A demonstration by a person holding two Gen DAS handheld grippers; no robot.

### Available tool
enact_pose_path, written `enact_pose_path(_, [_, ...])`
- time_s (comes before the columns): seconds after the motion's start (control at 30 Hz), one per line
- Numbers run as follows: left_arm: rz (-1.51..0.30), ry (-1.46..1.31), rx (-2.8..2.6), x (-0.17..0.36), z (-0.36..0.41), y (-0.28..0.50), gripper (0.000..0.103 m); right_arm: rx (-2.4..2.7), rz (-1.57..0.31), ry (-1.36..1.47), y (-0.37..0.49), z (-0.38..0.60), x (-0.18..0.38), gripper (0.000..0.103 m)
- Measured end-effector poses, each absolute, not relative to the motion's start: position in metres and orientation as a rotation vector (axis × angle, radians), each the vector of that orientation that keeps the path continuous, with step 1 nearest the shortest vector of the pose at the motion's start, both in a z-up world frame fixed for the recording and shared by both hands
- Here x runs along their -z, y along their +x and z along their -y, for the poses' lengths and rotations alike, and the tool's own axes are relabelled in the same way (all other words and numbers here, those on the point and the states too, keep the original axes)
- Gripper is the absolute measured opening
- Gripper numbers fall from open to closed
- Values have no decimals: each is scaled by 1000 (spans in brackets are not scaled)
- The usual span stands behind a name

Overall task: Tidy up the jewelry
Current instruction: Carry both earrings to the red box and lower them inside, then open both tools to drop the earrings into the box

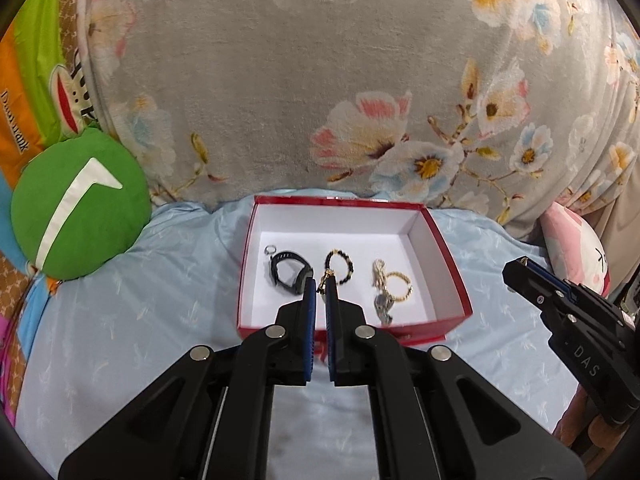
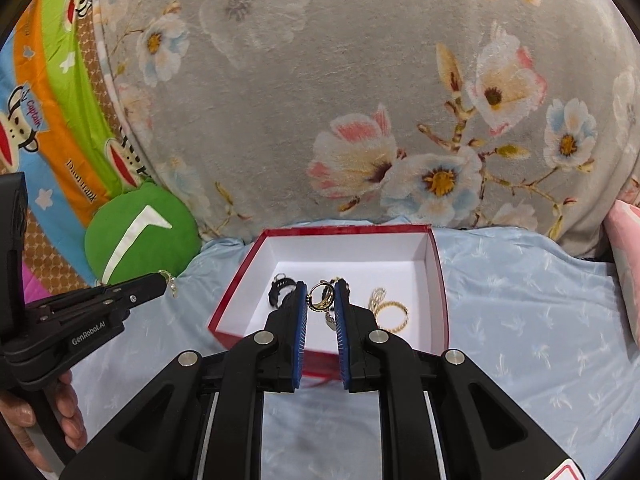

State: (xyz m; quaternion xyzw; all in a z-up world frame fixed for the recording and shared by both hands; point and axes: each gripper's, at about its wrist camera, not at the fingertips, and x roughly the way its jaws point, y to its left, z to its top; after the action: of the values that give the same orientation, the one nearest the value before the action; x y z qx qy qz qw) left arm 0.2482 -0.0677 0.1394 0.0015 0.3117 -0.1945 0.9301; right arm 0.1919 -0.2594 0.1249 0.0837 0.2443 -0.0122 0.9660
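Jewelry mostly boxed: watch (image 1: pixel 289 273), bracelets lie in red box (image 1: pixel 448 256). Left claw (image 1: pixel 319 286) pinches gold earring (image 2: pixel 173 282); right claw (image 2: pixel 321 294) grips ring (image 2: pixel 321 295).

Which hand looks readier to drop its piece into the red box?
Probably right, narrowly: the right gripper holds a gold hoop nearer the box; the left gripper and its charm hang beside it.

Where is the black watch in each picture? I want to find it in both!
Left wrist view: the black watch lies in the left part of the red box, just left of the left gripper.
Right wrist view: the black watch sits in the left part of the box, partly hidden by the right gripper.
Shared landmark: the green round cushion left of the box.
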Motion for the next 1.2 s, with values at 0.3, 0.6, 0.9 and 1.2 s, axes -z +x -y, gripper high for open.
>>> enact_pose_path(0.3, [-647, 4, 374, -133, 93, 323, 4, 43, -514, 171, 266, 278, -120, 12])
enact_pose_path(0.6, [-684, 22, 362, -115, 120, 381, 4, 71, -563, 182, 328, 297, -98, 12])
enact_pose_path(0.9, [-732, 26, 323, -85, 132, 419, 41, 85, -623, 225, 365, 315, -69, 31])
enact_pose_path(1.2, [-694, -102, 280, -102, 91, 400, 80, 122, -545, 204, 330, 314, -81, 60])
